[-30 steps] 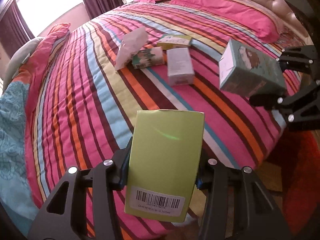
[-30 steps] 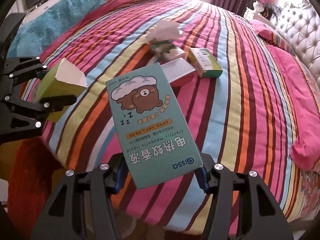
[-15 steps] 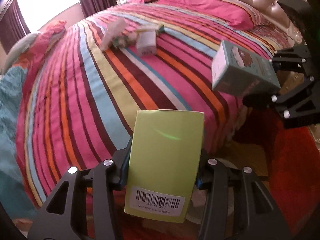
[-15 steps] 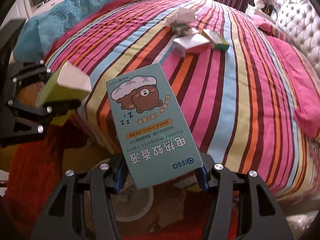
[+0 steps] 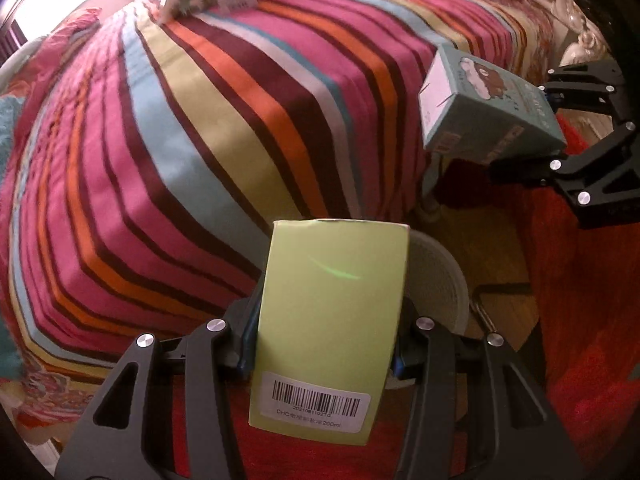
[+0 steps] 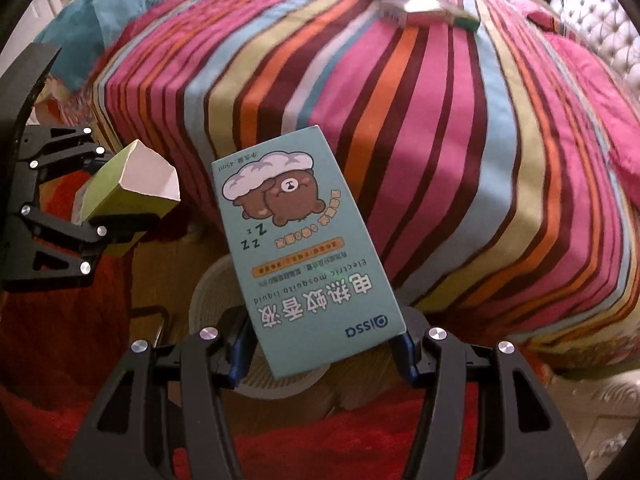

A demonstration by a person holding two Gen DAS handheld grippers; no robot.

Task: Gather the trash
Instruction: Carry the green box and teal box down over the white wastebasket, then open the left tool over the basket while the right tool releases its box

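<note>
Lime-green box [image 5: 330, 320] clamped between the fingers of the left gripper [image 5: 324, 344], barcode label toward the camera, open end away. Teal box with a cartoon bear [image 6: 304, 256] pinched in the right gripper [image 6: 320, 344], tilted. Both held off the edge of the striped bed [image 5: 200, 128], above a pale round bin [image 6: 216, 300] on the red rug [image 5: 580, 300]. More boxes and tissue [image 6: 416, 4] far up on the bed.
</note>
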